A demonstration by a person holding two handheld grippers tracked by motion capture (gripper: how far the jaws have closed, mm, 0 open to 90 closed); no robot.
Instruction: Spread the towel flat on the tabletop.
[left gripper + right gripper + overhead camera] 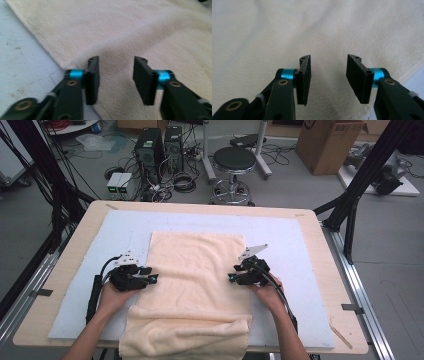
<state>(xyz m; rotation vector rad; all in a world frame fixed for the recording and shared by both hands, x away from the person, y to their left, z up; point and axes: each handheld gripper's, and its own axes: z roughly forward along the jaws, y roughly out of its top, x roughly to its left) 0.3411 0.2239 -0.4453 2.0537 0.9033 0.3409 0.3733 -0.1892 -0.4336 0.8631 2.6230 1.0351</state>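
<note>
A cream towel (197,270) lies flat on the pale blue mat (280,235), and its near end is bunched in a fold that hangs over the table's front edge. My left gripper (154,279) sits at the towel's left edge, pointing inward. In the left gripper view the gripper (116,75) is open over the towel (125,30) edge, with the mat (20,62) beside it. My right gripper (231,278) rests at the towel's right side, pointing inward. In the right gripper view the gripper (328,75) is open just above the towel (287,30), nothing pinched.
The mat covers a wooden table (85,220). Behind the table stand a black stool (234,160), computer towers (150,147) with cables, and a cardboard box (327,142). A black frame leg (360,185) rises at the right.
</note>
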